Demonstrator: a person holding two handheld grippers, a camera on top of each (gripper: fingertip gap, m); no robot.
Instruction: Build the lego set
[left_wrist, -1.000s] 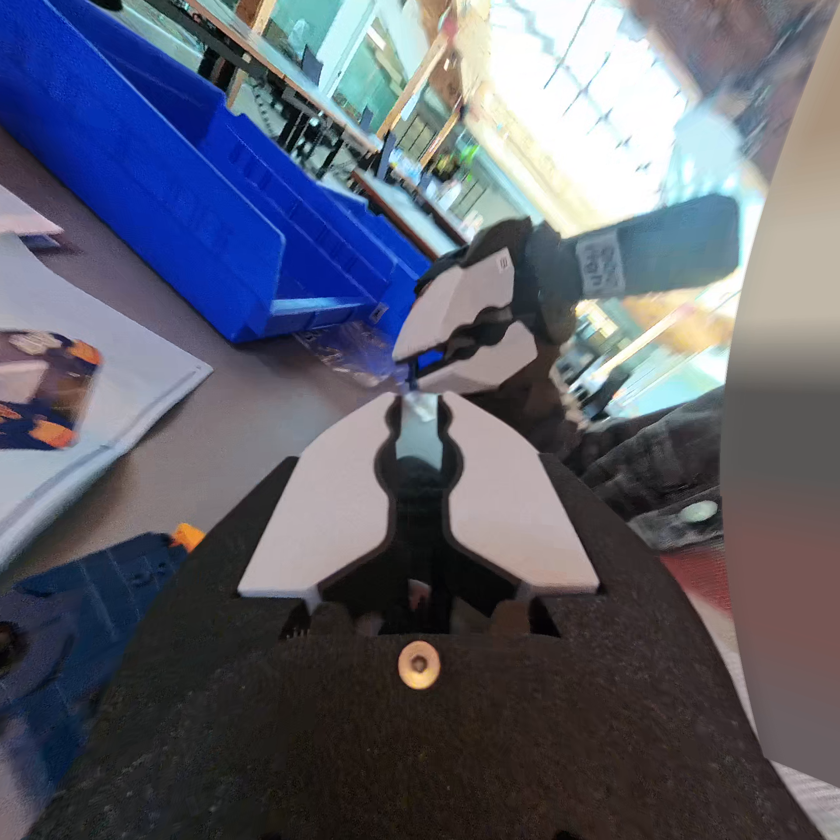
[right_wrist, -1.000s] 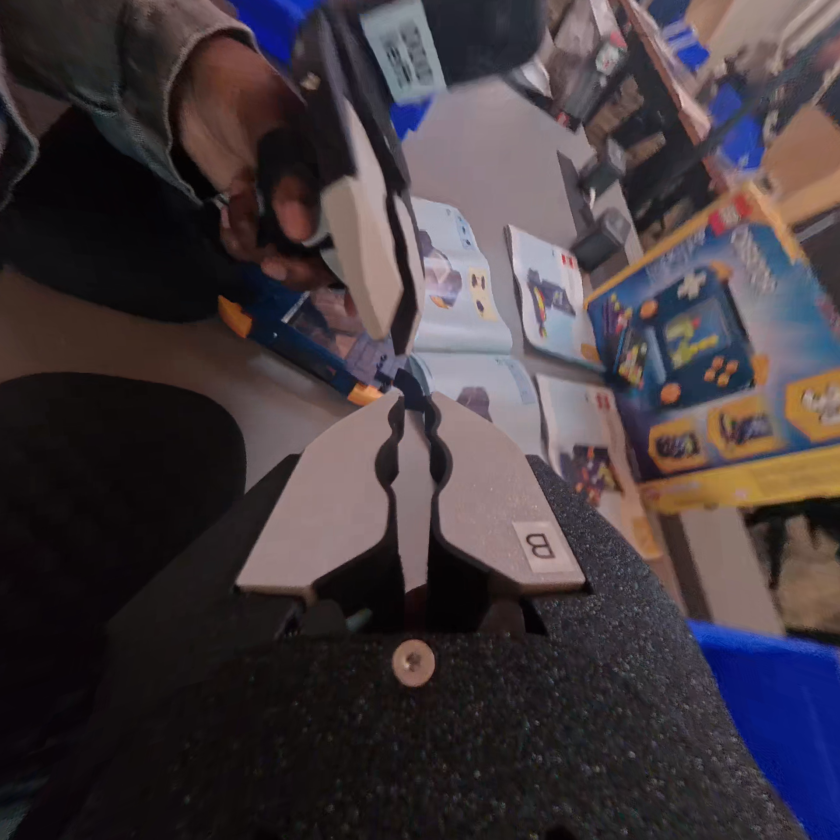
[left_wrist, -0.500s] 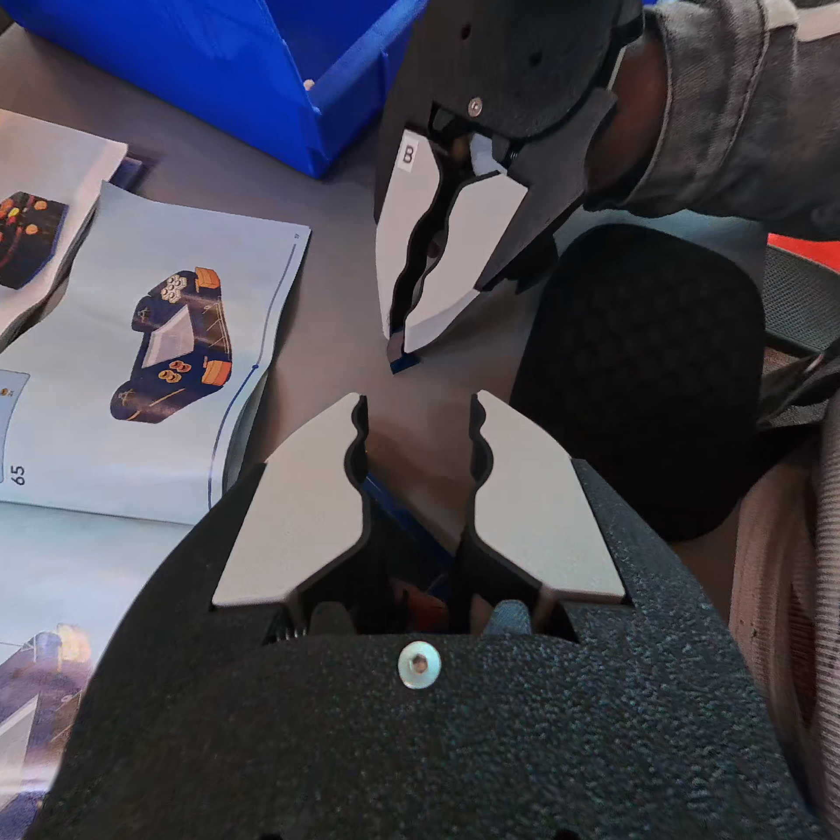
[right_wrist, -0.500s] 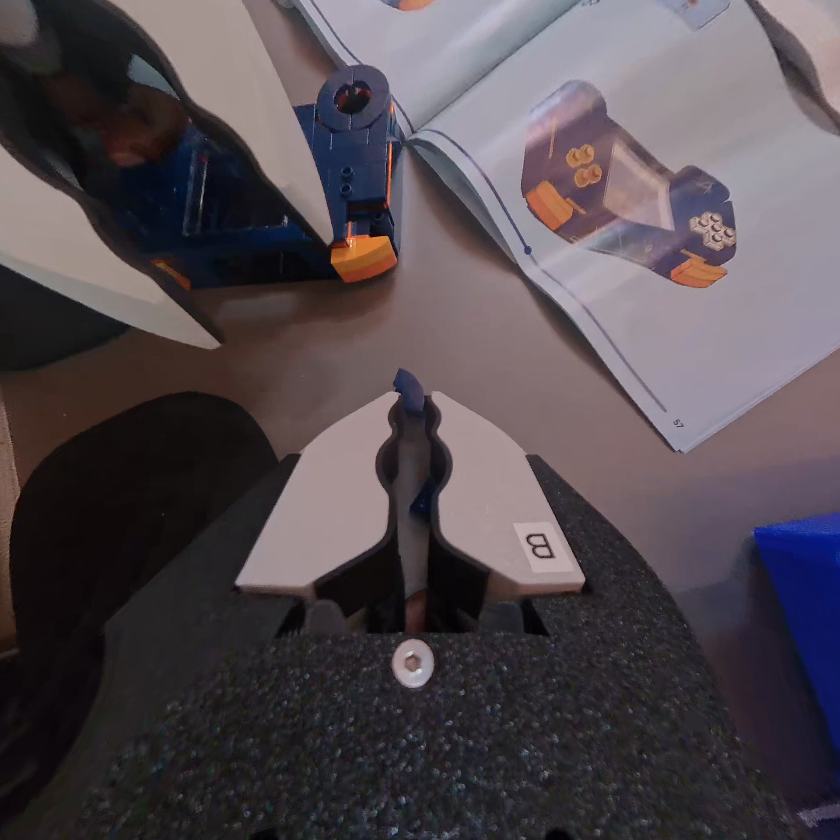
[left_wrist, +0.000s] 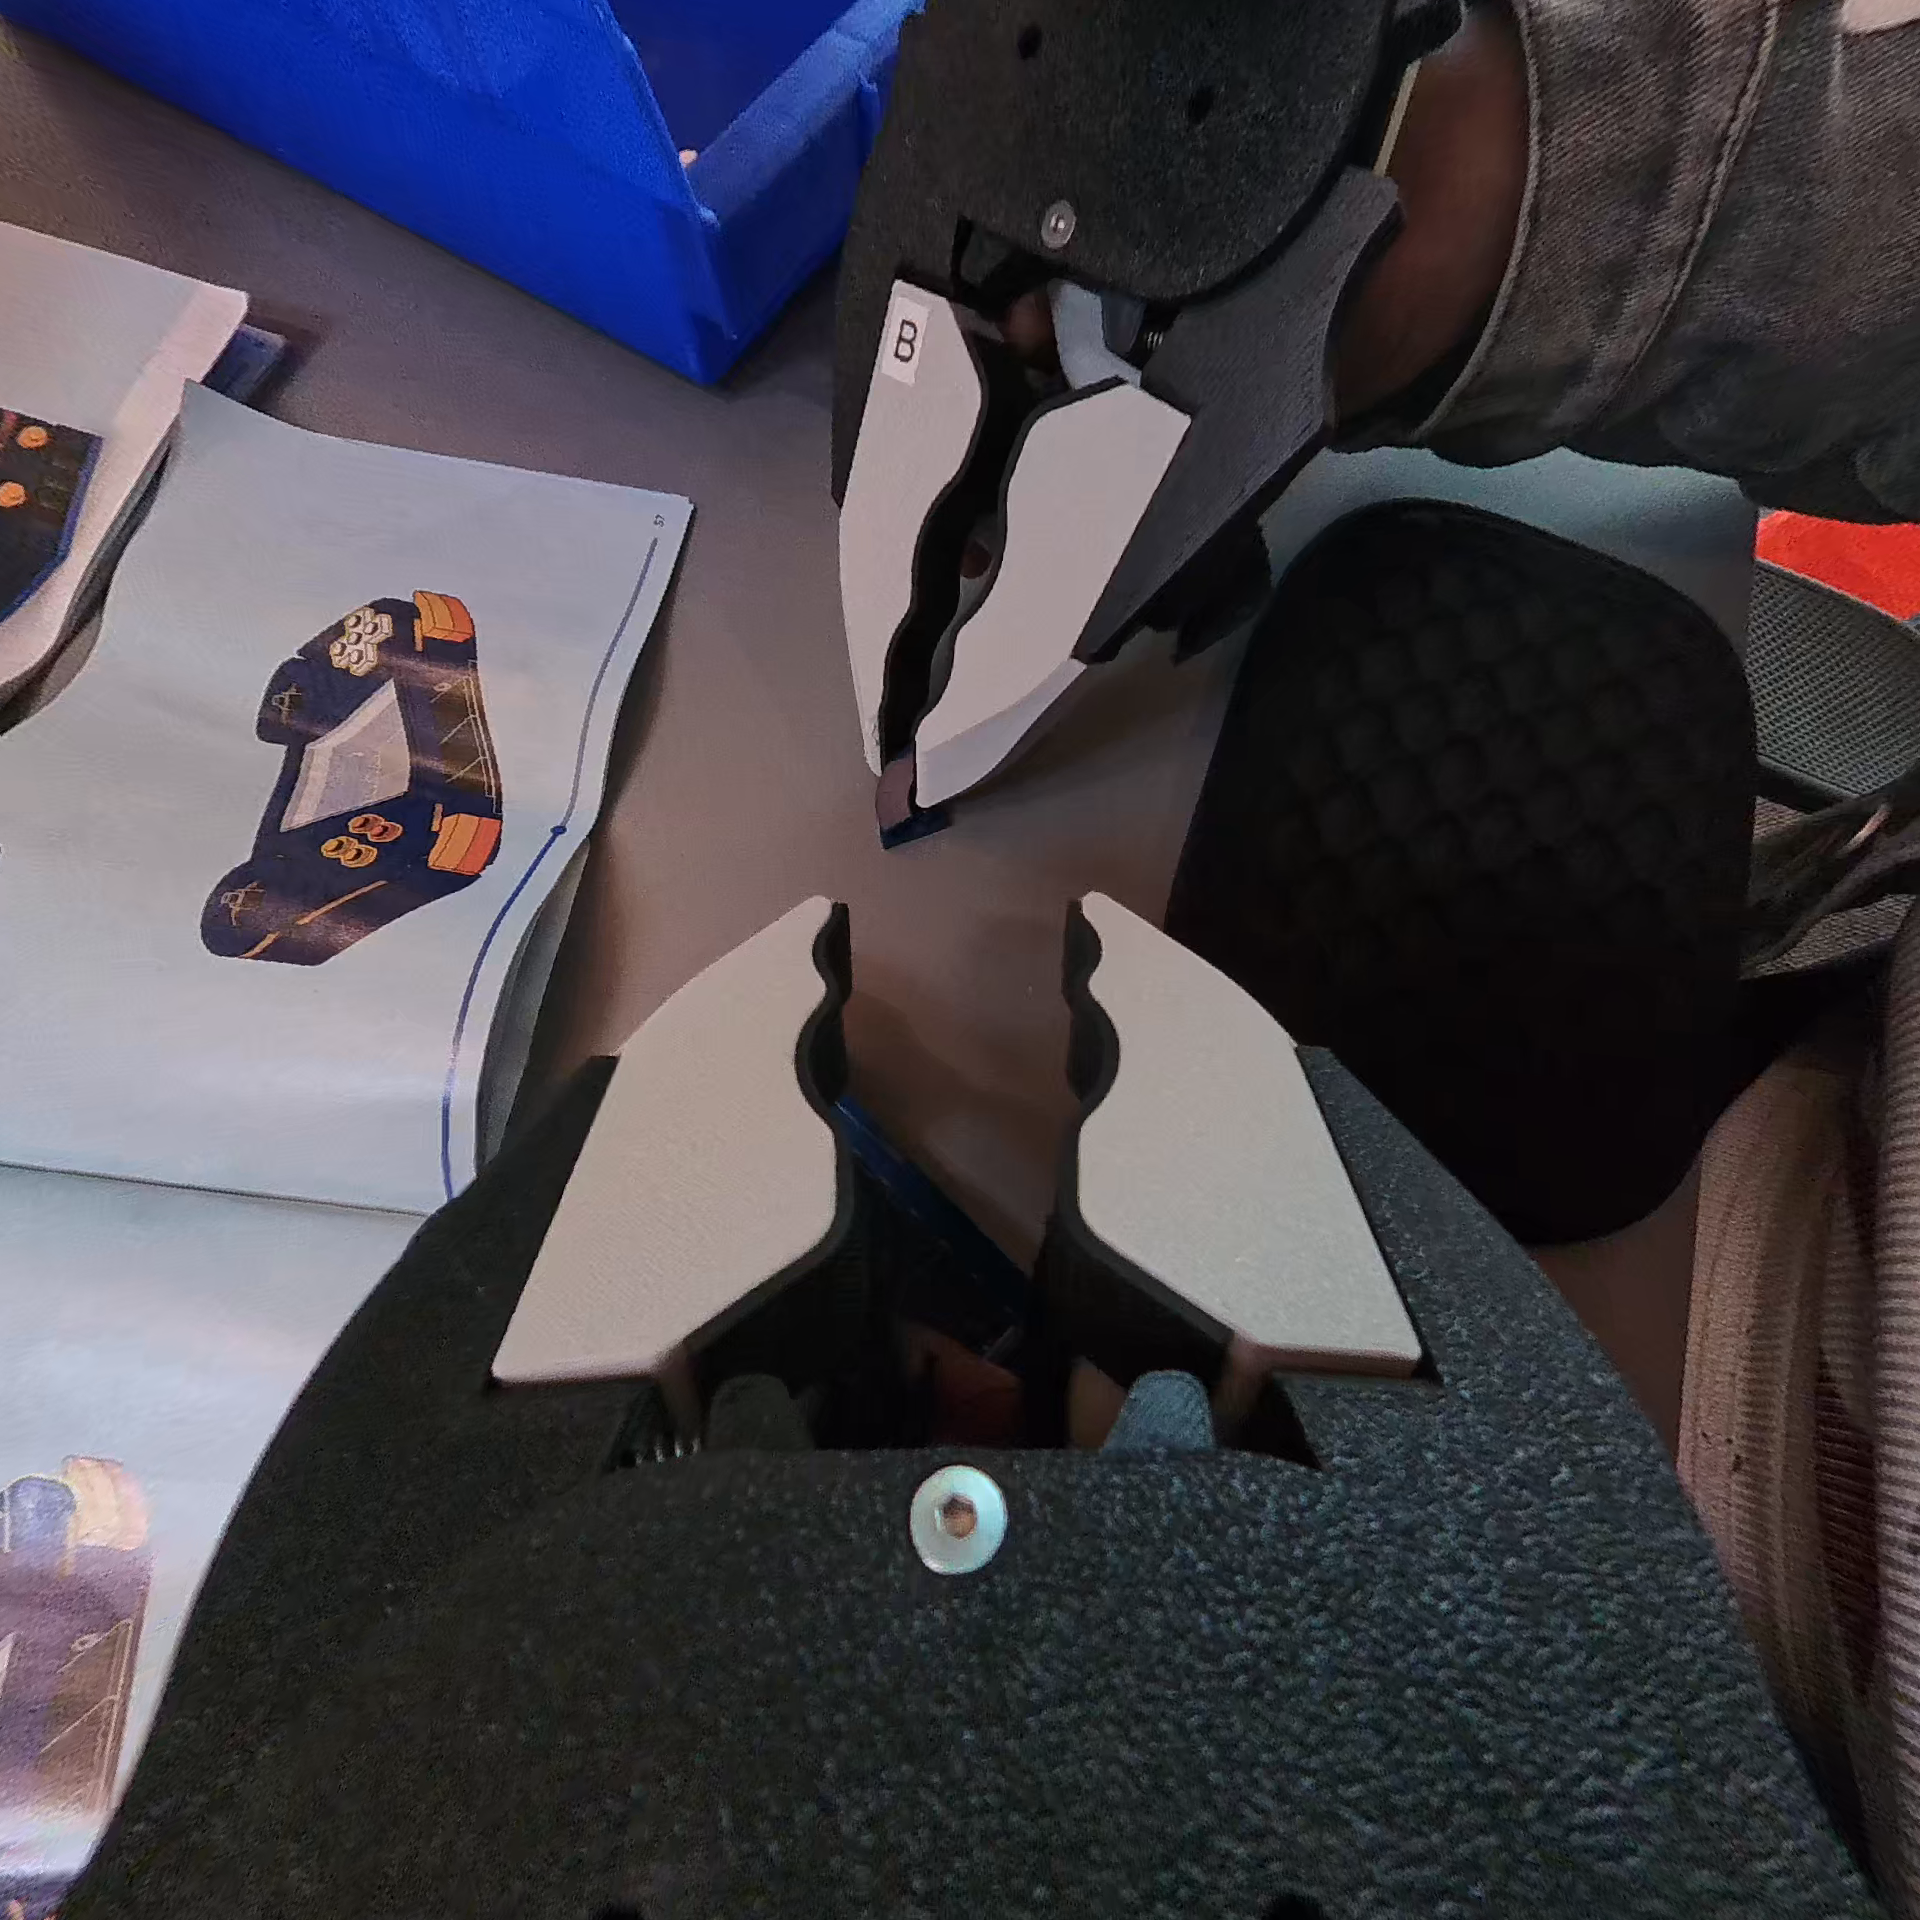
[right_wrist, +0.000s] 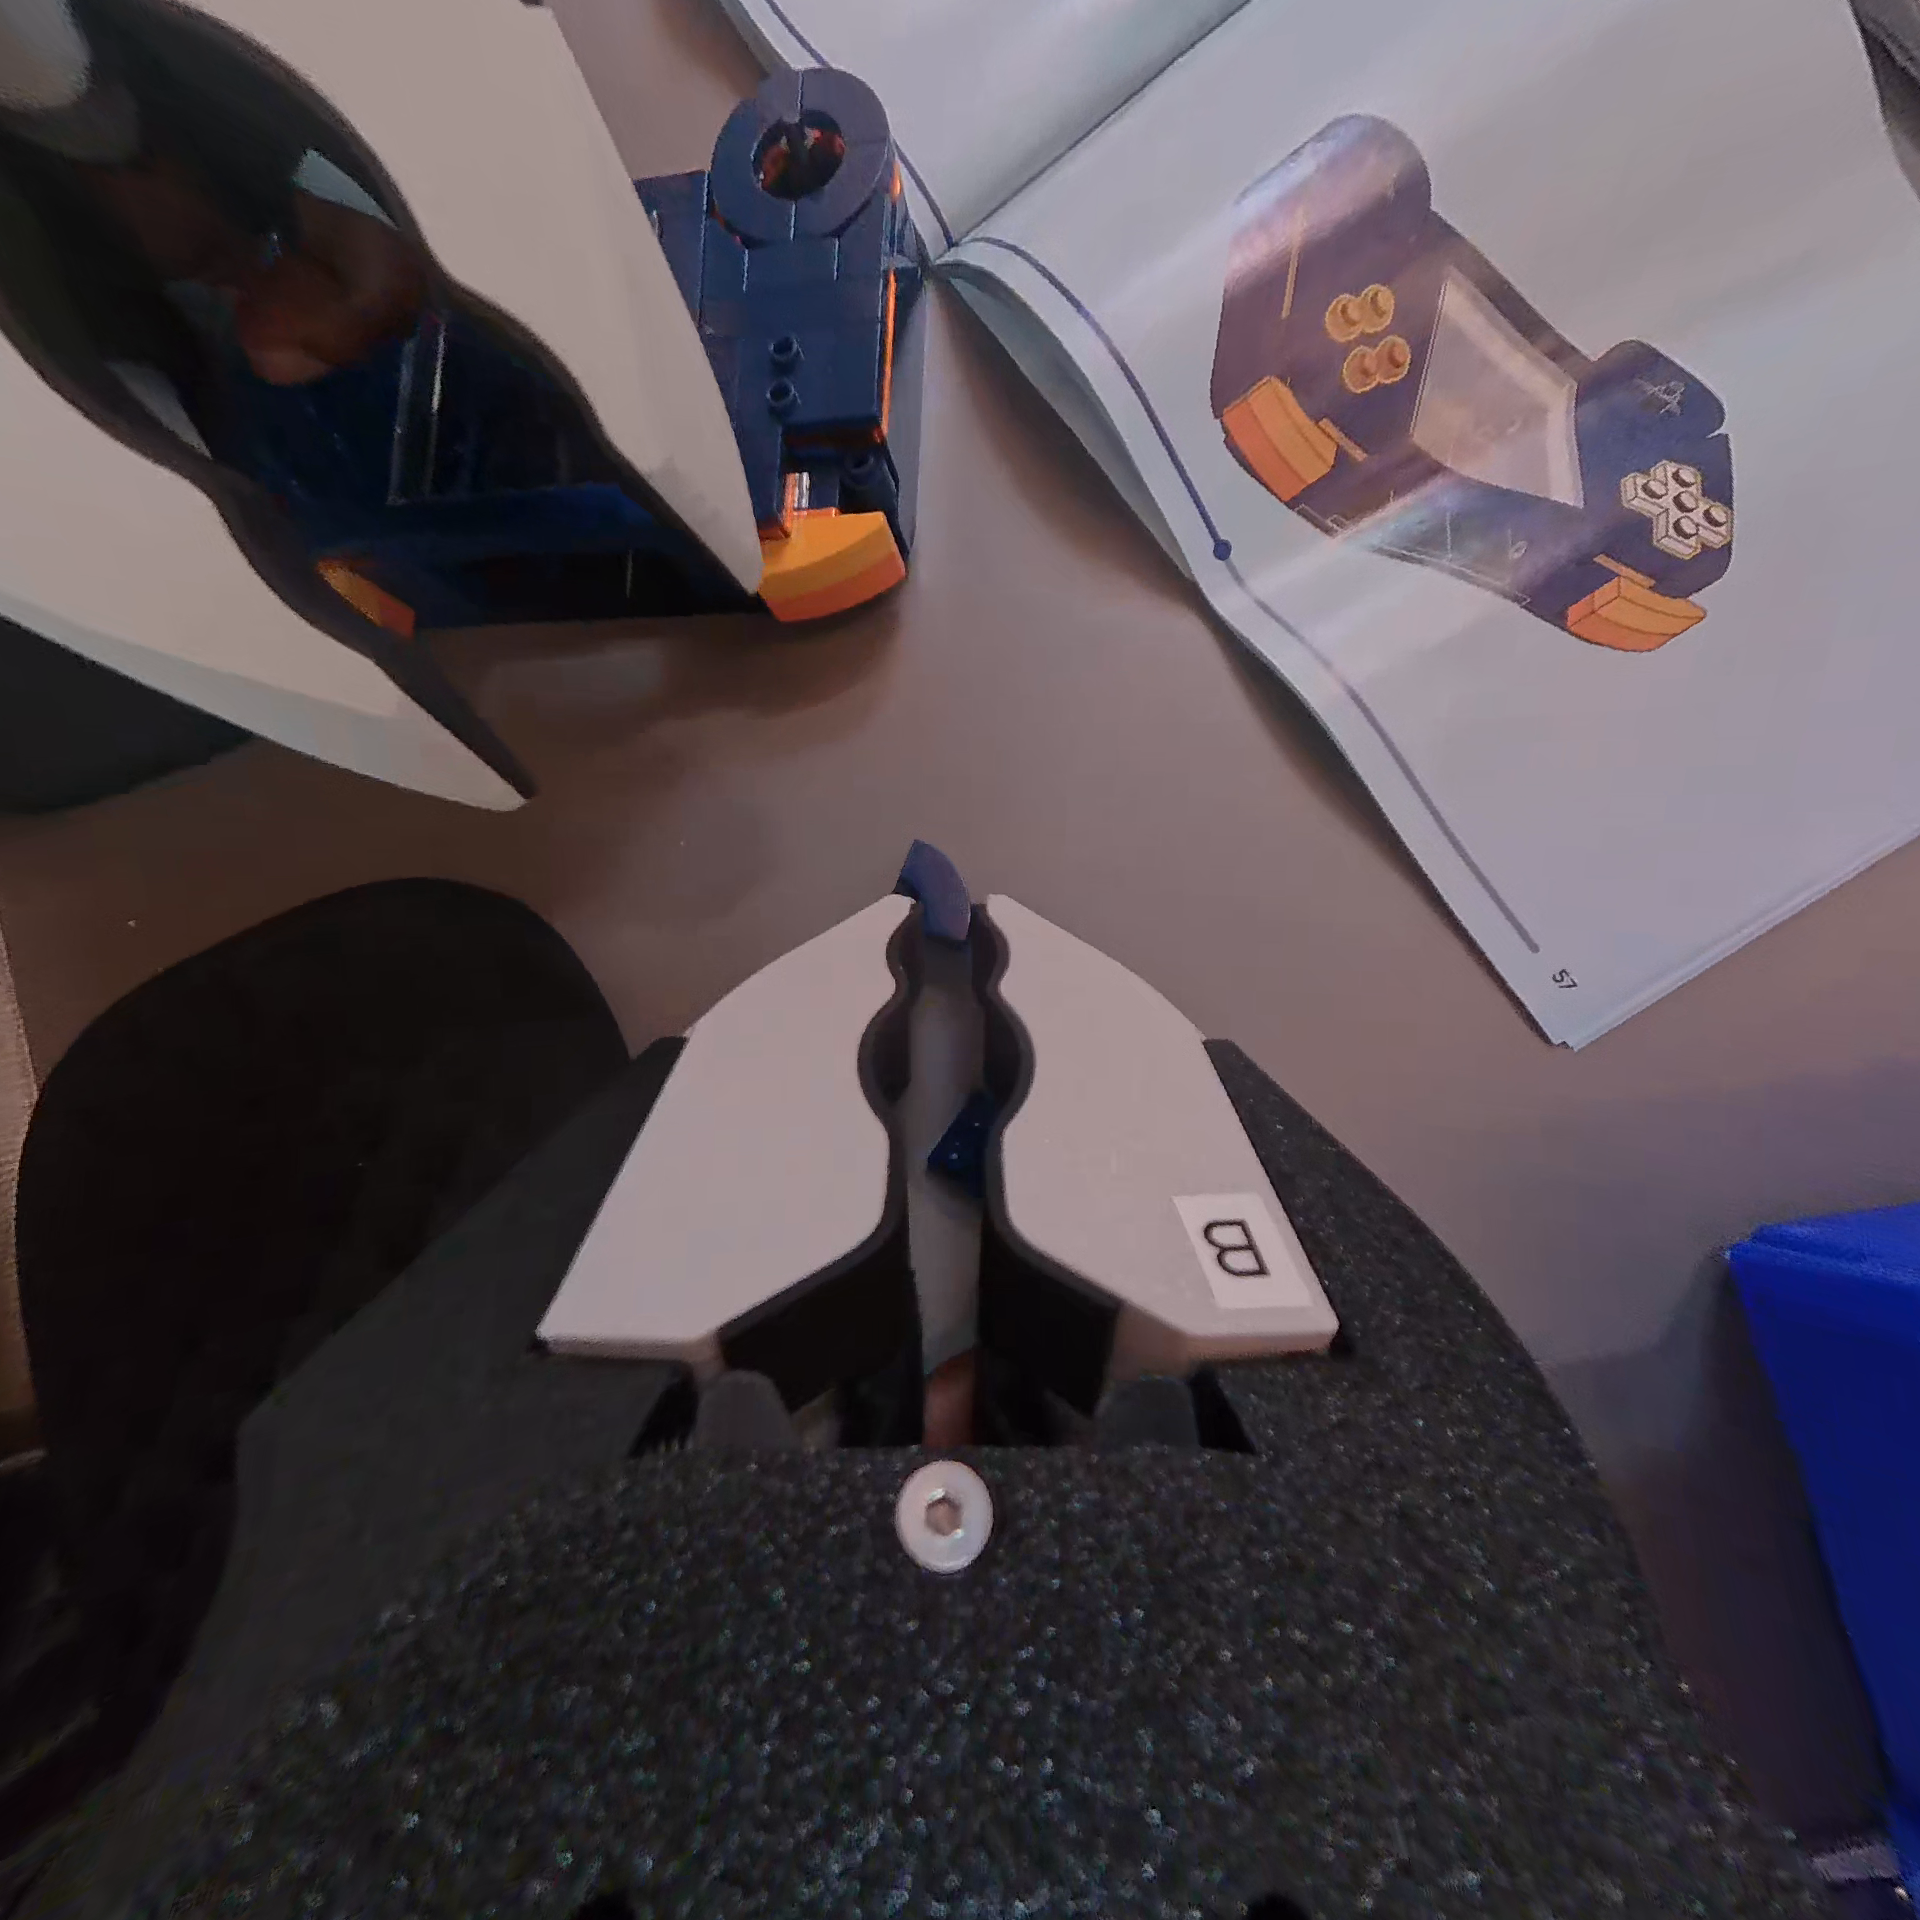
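Matte grey-brown worktop (right_wrist: 1091, 748), smooth, strewn with an open pale-blue instruction booklet (right_wrist: 1558, 665); corner of a blue plastic bin (left_wrist: 582, 156) at the far edge. Only in the right wrist view: dark-blue studded lego model (right_wrist: 821, 353) with orange curved ends, lying beside the booklet, partly behind the left hand-held gripper (left_wrist: 951, 920), jaws spread apart, empty. Right hand-held gripper (right_wrist: 940, 904) pinched closed on a small dark-blue lego piece (right_wrist: 935, 883) just above the worktop.

Right gripper (right_wrist: 940, 906) pinches a small blue piece (right_wrist: 935, 894); the blue-and-orange model (right_wrist: 810, 343) sits beside the open booklet (right_wrist: 1455, 468).
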